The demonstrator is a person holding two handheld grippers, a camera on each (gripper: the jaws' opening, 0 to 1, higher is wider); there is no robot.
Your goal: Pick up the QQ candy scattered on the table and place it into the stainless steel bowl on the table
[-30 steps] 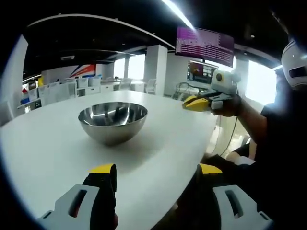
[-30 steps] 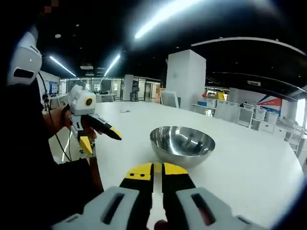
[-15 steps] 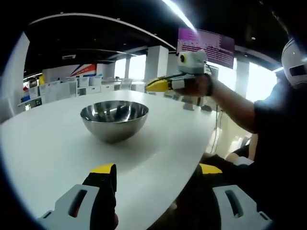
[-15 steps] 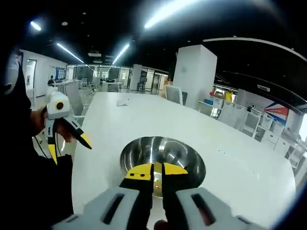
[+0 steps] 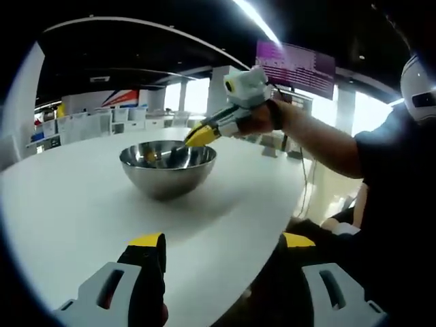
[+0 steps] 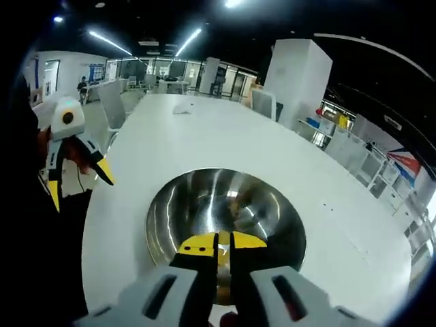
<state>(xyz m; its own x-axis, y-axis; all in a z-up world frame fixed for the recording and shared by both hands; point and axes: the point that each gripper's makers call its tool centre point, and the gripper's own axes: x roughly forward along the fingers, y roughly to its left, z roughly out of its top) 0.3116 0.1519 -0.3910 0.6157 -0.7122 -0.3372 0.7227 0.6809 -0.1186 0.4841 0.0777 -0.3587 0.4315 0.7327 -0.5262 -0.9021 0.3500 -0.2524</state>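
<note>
The stainless steel bowl stands on the white table. In the left gripper view a hand holds my right gripper tilted down, its yellow tips over the bowl's rim. In the right gripper view the bowl lies straight below the right gripper. Its jaws are shut to a narrow slit, and I cannot make out any candy between them. A yellow glint shows inside the bowl; whether it is candy or a reflection I cannot tell. My left gripper hangs open over the table's near edge, also visible at the table's left side.
A small pale object lies far up the long table. The person stands at the table's edge. Chairs, a white pillar and shelves surround the table in a large office room.
My right gripper has swung from beside the table to above the bowl and tipped down toward its inside, jaws still shut. The left gripper has hardly moved and stays open.
</note>
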